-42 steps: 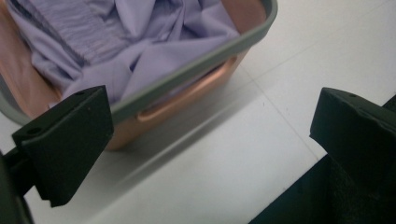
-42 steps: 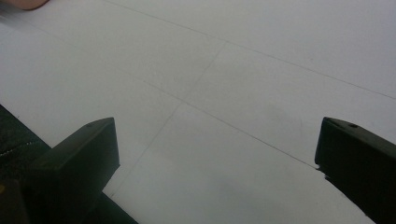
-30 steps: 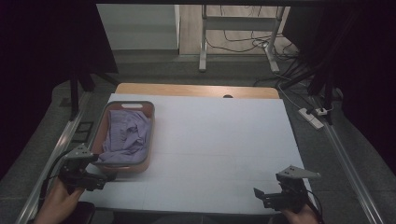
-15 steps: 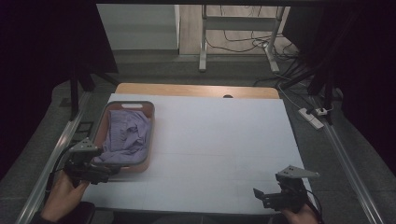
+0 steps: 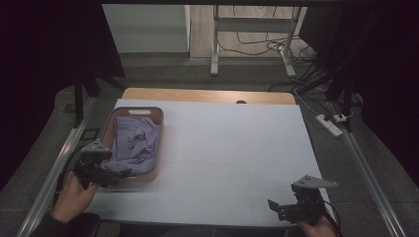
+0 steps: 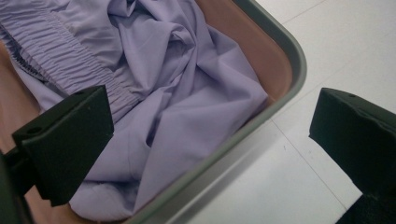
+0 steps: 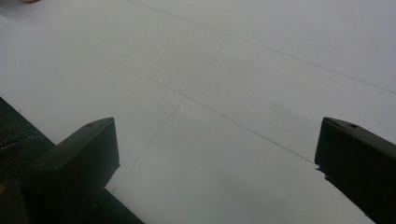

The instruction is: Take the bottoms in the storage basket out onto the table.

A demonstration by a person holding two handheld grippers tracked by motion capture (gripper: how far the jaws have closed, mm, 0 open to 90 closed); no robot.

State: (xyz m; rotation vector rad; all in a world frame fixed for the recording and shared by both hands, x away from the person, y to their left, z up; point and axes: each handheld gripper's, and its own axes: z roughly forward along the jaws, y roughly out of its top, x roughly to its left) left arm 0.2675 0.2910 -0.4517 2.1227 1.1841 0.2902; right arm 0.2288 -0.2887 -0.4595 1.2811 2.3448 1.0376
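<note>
A brown basket (image 5: 161, 144) with a grey rim stands at the table's left side and holds a crumpled lilac garment (image 5: 134, 142). My left gripper (image 5: 116, 177) hovers at the basket's near end, open. In the left gripper view its jaws stand wide apart over the garment (image 6: 187, 84) and the basket's rim (image 6: 268, 119), with nothing between them. My right gripper (image 5: 276, 208) is near the front right edge of the white table (image 5: 232, 148), open. In the right gripper view, bare table top (image 7: 233, 70) lies between its jaws.
The basket has a handle slot at its far end (image 5: 139, 112). A wooden strip (image 5: 207, 96) borders the table's far edge. Metal rails run along both sides, and a power strip (image 5: 330, 125) lies on the floor at the right. A table frame and cables stand beyond.
My left gripper has moved forward and a little right, from beside the basket's near left corner to over its near end. The right gripper has stayed put.
</note>
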